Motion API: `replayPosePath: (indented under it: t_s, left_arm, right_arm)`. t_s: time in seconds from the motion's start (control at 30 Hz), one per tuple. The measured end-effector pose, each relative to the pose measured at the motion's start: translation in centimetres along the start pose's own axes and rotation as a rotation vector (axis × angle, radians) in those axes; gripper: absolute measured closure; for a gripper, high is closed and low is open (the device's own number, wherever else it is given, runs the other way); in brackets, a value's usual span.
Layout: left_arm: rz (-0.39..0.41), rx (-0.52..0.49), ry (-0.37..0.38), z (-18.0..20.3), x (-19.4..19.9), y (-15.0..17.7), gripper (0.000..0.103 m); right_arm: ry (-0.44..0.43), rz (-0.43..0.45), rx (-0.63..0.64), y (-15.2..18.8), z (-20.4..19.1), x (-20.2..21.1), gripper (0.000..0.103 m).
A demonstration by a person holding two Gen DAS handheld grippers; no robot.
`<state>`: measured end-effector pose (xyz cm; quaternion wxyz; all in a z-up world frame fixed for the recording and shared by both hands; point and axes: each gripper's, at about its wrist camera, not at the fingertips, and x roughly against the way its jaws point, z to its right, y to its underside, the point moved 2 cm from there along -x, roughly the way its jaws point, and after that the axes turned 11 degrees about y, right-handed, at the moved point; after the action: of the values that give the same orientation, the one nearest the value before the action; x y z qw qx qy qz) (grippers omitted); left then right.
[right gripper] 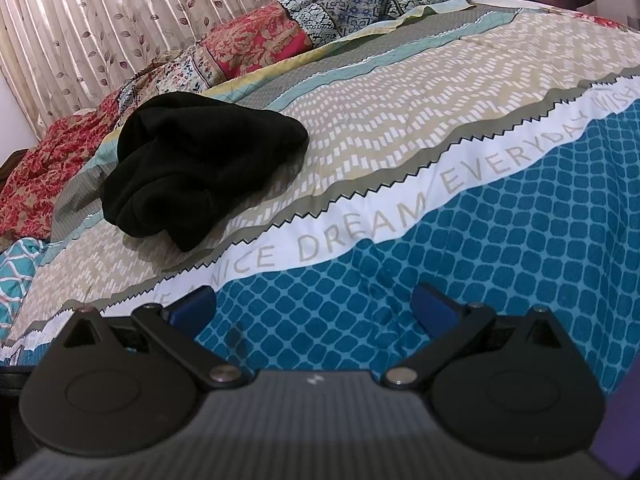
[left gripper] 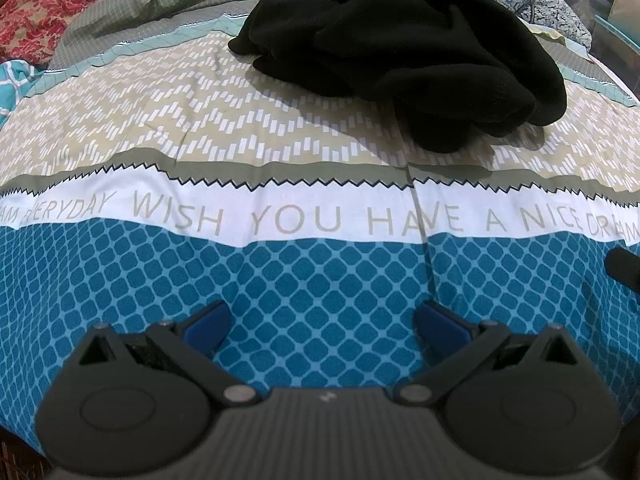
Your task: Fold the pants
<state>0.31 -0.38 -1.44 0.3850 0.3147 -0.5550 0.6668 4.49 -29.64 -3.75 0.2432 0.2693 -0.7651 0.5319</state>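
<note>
So the black fabric pants (left gripper: 404,52) are just dumped in a crumpled heap on the bed, sitting on the beige zigzag-patterned band of the printed cotton bedspread (left gripper: 320,272), past the white stripe with the grey "WISH YOU HAVE A NICE DREAM" lettering. Not spread out at all, legs bunched up. Neither tool is touching them. The left gripper (left gripper: 323,320) hovers over the teal diamond-print part of the bedspread, blue-padded fingers (left gripper: 208,324) spread wide with nothing between them. Same deal with the right gripper (right gripper: 314,308): released, empty, over the teal section, with the pants off to its left and well apart. Behind the heap there's a rumpled red floral quilt (right gripper: 48,160) and pleated leaf-print curtains (right gripper: 120,20).
</note>
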Motion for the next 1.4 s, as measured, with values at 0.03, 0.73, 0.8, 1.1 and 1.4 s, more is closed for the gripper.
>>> replayPosePath:
  t_s: [0.03, 0.73, 0.8, 1.1, 1.4]
  left_arm:
    - [0.001, 0.0, 0.0, 0.0, 0.0, 0.0, 0.0]
    - [0.031, -0.016, -0.006, 0.0, -0.4, 0.3, 0.0]
    - [0.033, -0.017, -0.007, 0.0, -0.4, 0.4, 0.0]
    - [0.036, -0.026, 0.003, 0.0, -0.1, 0.4, 0.0]
    - [0.103, -0.007, -0.051, -3.5, 1.5, -0.8, 0.0]
  right_arm:
    - [0.001, 0.0, 0.002, 0.0, 0.0, 0.0, 0.0]
    - [0.013, 0.003, 0.017, 0.1, -0.2, -0.2, 0.0]
    - [0.013, 0.003, 0.018, 0.1, -0.2, -0.2, 0.0]
    - [0.023, 0.005, 0.028, 0.1, -0.4, -0.2, 0.0]
    - [0.04, 0.006, 0.047, 0.2, -0.7, -0.3, 0.0]
